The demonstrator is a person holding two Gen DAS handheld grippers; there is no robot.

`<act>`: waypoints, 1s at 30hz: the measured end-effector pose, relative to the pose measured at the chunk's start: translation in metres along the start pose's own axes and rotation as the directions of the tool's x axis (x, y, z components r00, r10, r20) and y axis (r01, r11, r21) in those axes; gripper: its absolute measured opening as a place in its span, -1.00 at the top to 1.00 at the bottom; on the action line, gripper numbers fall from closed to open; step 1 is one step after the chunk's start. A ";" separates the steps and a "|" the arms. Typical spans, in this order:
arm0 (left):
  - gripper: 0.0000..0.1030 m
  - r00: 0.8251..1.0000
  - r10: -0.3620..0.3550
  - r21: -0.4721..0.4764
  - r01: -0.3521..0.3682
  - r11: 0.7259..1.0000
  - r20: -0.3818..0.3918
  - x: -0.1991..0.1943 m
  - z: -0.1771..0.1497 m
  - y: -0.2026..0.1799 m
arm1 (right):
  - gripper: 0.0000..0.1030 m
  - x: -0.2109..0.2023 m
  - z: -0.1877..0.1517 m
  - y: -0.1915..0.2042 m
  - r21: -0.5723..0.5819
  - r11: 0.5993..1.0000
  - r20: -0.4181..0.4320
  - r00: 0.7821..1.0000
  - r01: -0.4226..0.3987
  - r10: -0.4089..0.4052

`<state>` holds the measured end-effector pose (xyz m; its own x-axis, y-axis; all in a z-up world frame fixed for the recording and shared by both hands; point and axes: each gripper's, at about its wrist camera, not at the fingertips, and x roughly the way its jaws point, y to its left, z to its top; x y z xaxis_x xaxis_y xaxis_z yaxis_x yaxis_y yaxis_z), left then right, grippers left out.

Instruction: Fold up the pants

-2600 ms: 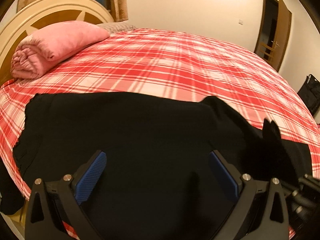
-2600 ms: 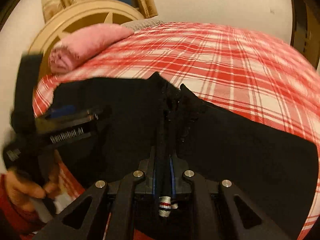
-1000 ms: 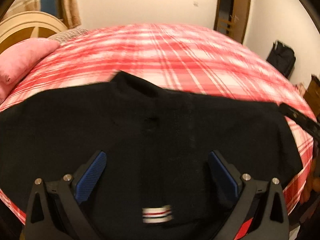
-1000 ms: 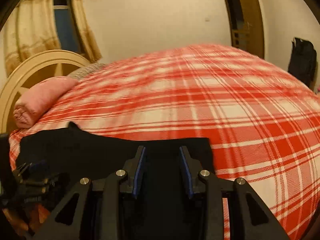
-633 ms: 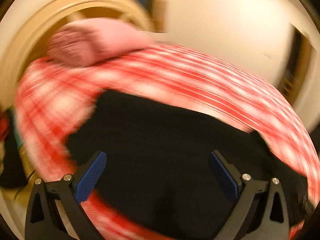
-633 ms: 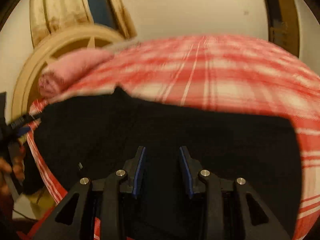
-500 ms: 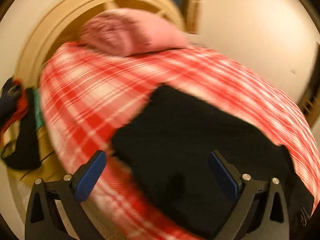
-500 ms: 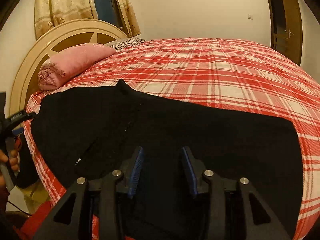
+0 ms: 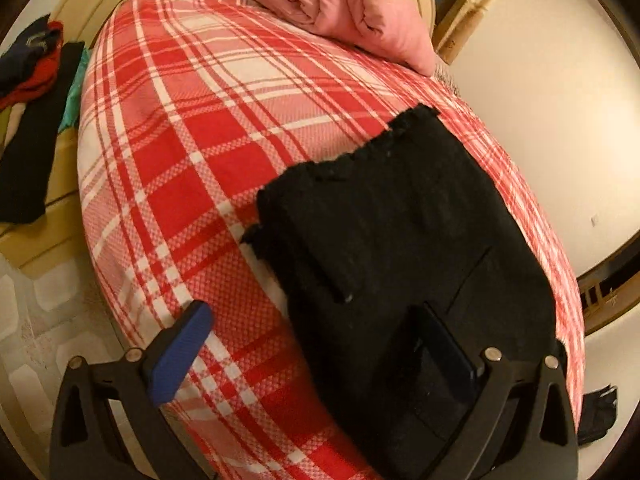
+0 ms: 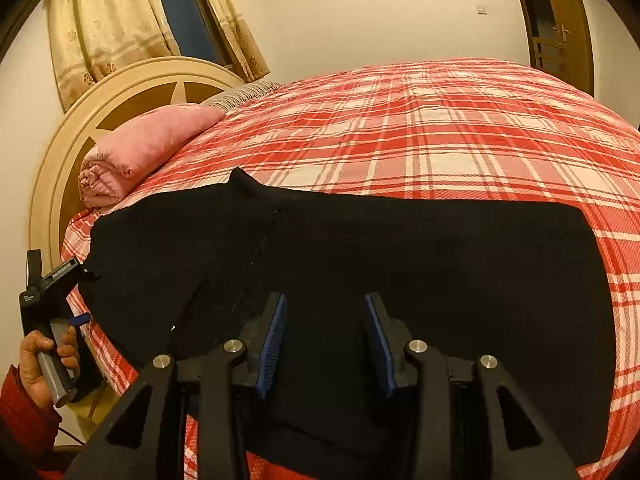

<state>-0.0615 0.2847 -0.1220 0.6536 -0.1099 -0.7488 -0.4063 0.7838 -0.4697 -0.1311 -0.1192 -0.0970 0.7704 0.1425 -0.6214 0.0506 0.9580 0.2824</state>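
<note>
Closest to me in the right wrist view, my right gripper (image 10: 325, 340) hangs over the black pants (image 10: 400, 264) with its blue pads (image 10: 273, 344) partly apart and nothing between them (the cloth lies flat beneath, not pinched). In the left wrist view, my left gripper (image 9: 316, 344) has its fingers spread wide, one blue pad (image 9: 178, 354) over bare bedspread and the other over the dark cloth, gripping nothing.

The pants lie folded along the near edge of the bed, on the red and white plaid bedspread (image 10: 460, 128). From the left they show as a long black strip (image 9: 400, 248) with a ragged, frayed end pointing toward the headboard. From the right they spread across the frame, with a small peak of fabric on their far edge.

At the left edge of the right view, a hand (image 10: 38, 364) in a red sleeve holds the handle of the left gripper beside the mattress corner.

Farther off, a rolled pink blanket (image 10: 144, 148) rests against the round cream headboard (image 10: 104, 100). Beyond that hang patterned curtains (image 10: 104, 24), and a wooden door (image 10: 560, 28) stands at the far right. A heap of clothes (image 9: 32, 68) lies beside the bed in the left view.
</note>
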 end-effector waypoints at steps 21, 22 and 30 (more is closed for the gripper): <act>0.40 0.979 -0.128 0.183 0.098 0.978 0.162 -0.044 0.005 -0.048 | 0.16 -0.030 0.005 -0.032 0.149 0.989 0.069 0.997 0.019 -0.029; 0.40 0.973 -0.148 0.222 0.107 0.969 0.178 -0.049 0.007 -0.059 | 0.16 -0.033 0.006 -0.037 0.162 0.987 0.076 0.997 0.021 -0.033; 0.41 0.894 -0.416 0.598 0.245 0.763 0.165 -0.114 -0.042 -0.161 | 0.16 -0.057 0.012 -0.076 0.270 0.962 0.128 0.989 0.037 -0.074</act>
<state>-0.0970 0.1451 0.0192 0.8590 -0.3237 -0.3967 0.2317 0.9367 -0.2625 -0.1712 -0.2033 -0.0743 0.8396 0.0385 -0.5418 0.2486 0.8596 0.4465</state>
